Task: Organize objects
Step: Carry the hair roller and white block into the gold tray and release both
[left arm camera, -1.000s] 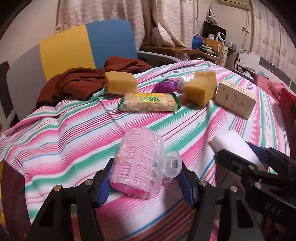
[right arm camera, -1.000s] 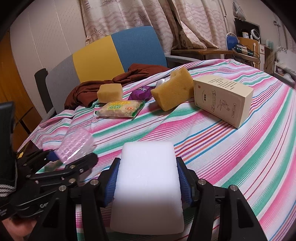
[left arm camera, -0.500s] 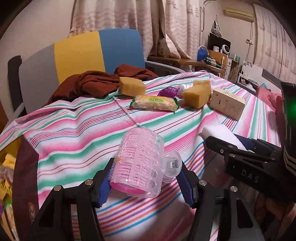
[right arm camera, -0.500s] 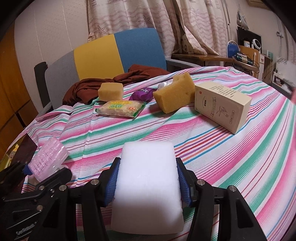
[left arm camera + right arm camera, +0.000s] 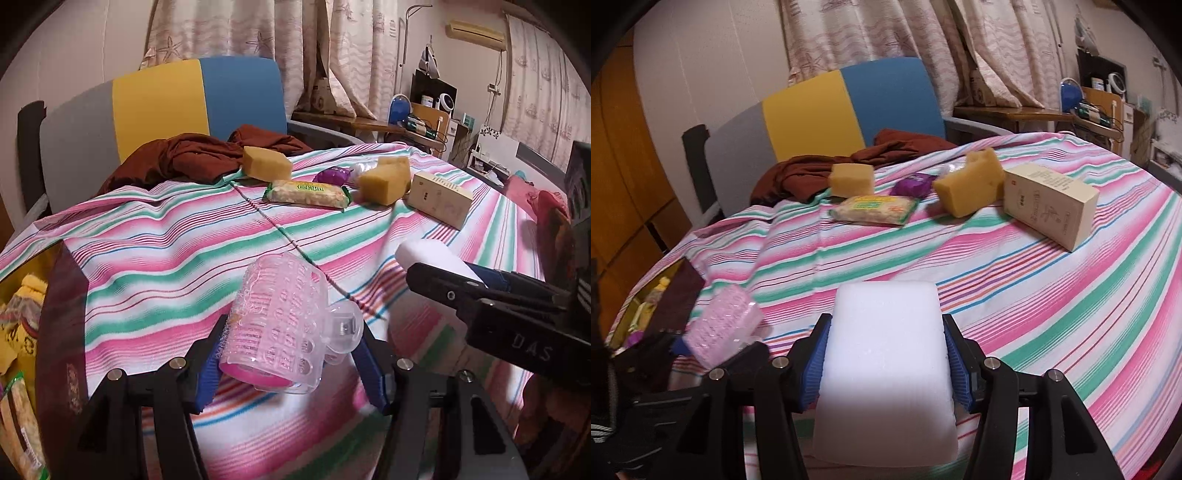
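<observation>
The left tongs (image 5: 291, 363) hold a pink hair roller (image 5: 277, 328) between their blue pads, lifted above the striped cloth (image 5: 166, 240). The right tongs (image 5: 884, 365) grip a white foam block (image 5: 886, 369). Two yellow sponges, a snack packet (image 5: 875, 209) and a beige box (image 5: 1049, 205) lie farther away on the cloth.

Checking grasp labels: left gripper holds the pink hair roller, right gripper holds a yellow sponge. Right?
Not quite. The right gripper holds a white foam block, not a yellow sponge, as the right wrist view shows. The left gripper does hold the pink hair roller.
</observation>
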